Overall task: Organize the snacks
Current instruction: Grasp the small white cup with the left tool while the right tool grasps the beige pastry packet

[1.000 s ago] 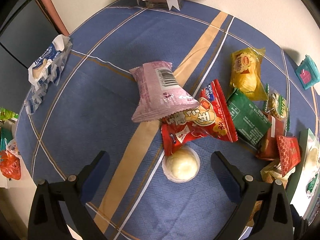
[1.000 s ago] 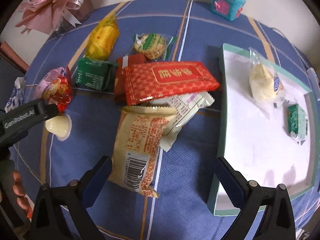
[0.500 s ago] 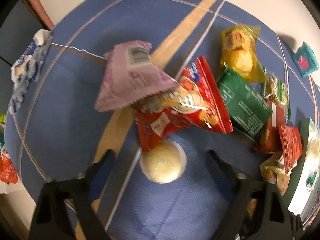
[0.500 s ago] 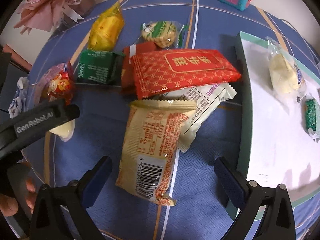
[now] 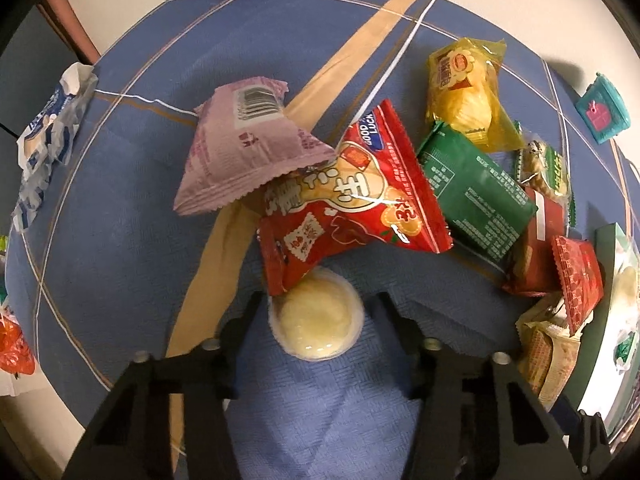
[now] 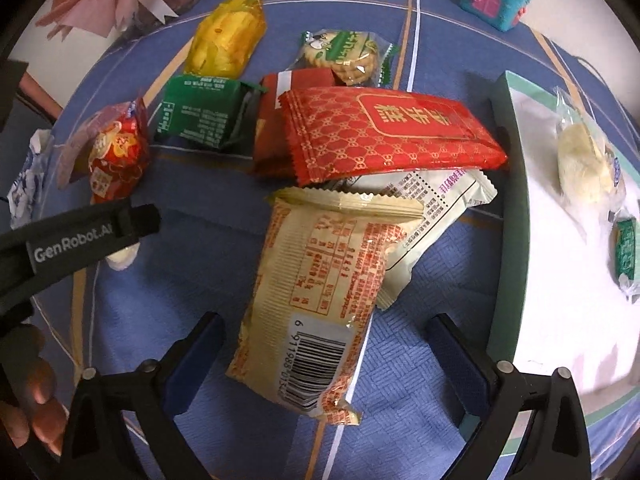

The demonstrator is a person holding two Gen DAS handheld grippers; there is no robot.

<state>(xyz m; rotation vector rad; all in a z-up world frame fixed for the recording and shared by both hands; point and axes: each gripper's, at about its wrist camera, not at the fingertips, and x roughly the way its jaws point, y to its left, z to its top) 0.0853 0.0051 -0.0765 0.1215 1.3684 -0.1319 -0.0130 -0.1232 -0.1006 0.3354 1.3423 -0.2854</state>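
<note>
A round table draped in a woven blue tablecloth (image 5: 120, 208) with tan and white stripes fills both views. At my right sits a shallow rectangular tray with a green rim and white floor (image 6: 516, 240), holding a pale round pastry in clear wrap (image 6: 584, 164) and a small green sachet (image 6: 626, 250).

Beside the tray's rim lies a heap of snacks. A long glossy red packet with a gold lattice print (image 6: 388, 136) lies on top of a white crinkled wrapper (image 6: 436, 208), and a cream foil packet with a barcode (image 6: 320, 300) overlaps both, pointing toward my right gripper (image 6: 328, 344), whose fingers are spread wide on either side of it, touching nothing.

Farther left lie a green boxy foil packet (image 5: 472, 192), a puffy yellow cellophane bag (image 5: 468, 96), a shiny red peanut pouch (image 5: 352, 204) and a matte pink pillow packet (image 5: 244, 152) resting on the pouch's upper edge.

My left gripper (image 5: 316, 322) is narrowed around a small round clear plastic cup of pale yellow jelly (image 5: 316, 322), its fingers just beside the rim on both sides. I cannot tell whether they press it. The cup sits on the cloth, tucked against the red pouch's lower corner.
</note>
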